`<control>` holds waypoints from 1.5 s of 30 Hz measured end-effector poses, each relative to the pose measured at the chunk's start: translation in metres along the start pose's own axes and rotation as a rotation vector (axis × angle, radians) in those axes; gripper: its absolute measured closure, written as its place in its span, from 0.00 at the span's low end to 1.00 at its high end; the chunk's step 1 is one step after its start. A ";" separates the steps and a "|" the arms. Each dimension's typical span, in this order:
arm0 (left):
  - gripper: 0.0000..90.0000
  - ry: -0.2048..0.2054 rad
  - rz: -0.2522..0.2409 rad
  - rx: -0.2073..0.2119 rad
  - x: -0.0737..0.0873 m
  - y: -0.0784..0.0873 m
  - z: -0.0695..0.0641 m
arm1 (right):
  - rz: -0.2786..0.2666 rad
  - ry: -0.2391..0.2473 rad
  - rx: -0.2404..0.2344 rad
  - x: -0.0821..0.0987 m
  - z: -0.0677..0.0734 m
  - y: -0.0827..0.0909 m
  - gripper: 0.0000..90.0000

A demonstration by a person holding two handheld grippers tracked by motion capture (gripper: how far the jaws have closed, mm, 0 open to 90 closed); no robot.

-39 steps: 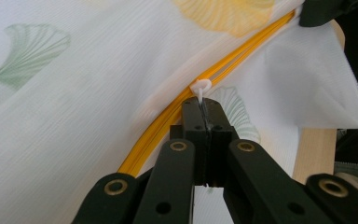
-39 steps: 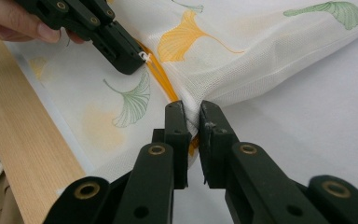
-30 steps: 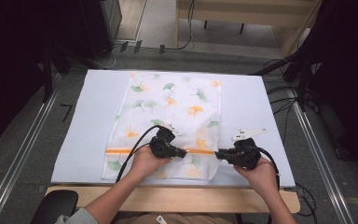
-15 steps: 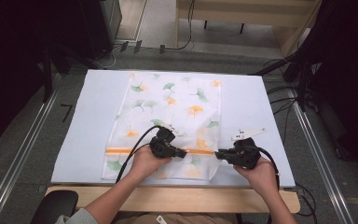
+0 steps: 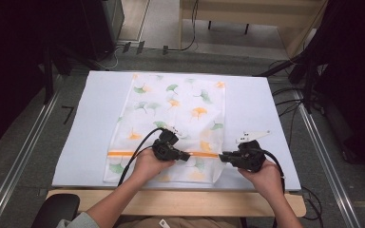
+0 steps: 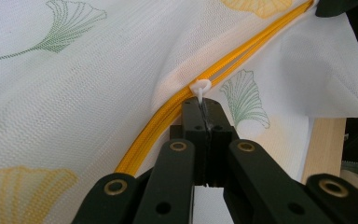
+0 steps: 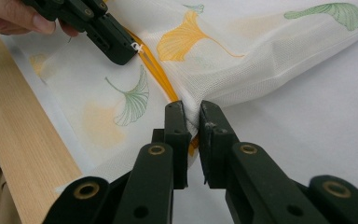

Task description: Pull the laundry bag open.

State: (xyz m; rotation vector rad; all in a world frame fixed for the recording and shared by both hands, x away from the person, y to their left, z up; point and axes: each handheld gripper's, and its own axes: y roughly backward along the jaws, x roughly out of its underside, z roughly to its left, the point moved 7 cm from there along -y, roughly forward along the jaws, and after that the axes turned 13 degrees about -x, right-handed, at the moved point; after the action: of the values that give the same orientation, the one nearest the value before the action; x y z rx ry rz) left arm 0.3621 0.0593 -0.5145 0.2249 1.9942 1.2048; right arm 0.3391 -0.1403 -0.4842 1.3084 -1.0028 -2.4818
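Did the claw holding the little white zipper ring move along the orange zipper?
No. The left claw keeps its place on the orange zipper, just as far from the table's wooden edge.

- The white counter [image 5: 95, 118] lies bare to the left of the mesh bag [image 5: 180, 109] and to its right, so a hand could pass along either side.
- The left gripper [image 5: 186, 156] and right gripper [image 5: 221, 156] crowd the bag's near end by the orange zipper [image 5: 123, 153].
- Cables [image 5: 135, 159] trail back across the near edge.
- The bag's far half is unobstructed.
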 end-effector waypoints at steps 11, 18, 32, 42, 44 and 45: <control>1.00 0.000 0.034 0.002 0.002 0.012 0.011 | 0.008 -0.002 0.004 0.001 -0.001 -0.001 0.94; 1.00 -0.011 0.051 -0.002 0.005 0.021 0.016 | 0.007 -0.002 0.001 0.001 -0.002 0.000 0.94; 1.00 -0.012 0.051 -0.020 0.018 0.045 0.030 | 0.014 -0.003 0.009 0.001 -0.003 -0.001 0.94; 1.00 -0.007 0.051 -0.007 0.017 0.042 0.028 | 0.017 -0.016 0.015 0.003 -0.005 0.000 0.94; 1.00 -0.015 0.056 -0.008 0.017 0.041 0.027 | 0.017 -0.016 0.015 0.003 -0.005 -0.001 0.94; 1.00 -0.015 0.058 -0.010 0.017 0.040 0.026 | 0.019 -0.014 0.015 0.004 -0.005 -0.001 0.94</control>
State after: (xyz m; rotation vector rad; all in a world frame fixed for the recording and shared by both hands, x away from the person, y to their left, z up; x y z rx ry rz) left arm 0.3599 0.1069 -0.4976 0.2879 1.9806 1.2461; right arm 0.3413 -0.1440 -0.4891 1.2812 -1.0341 -2.4772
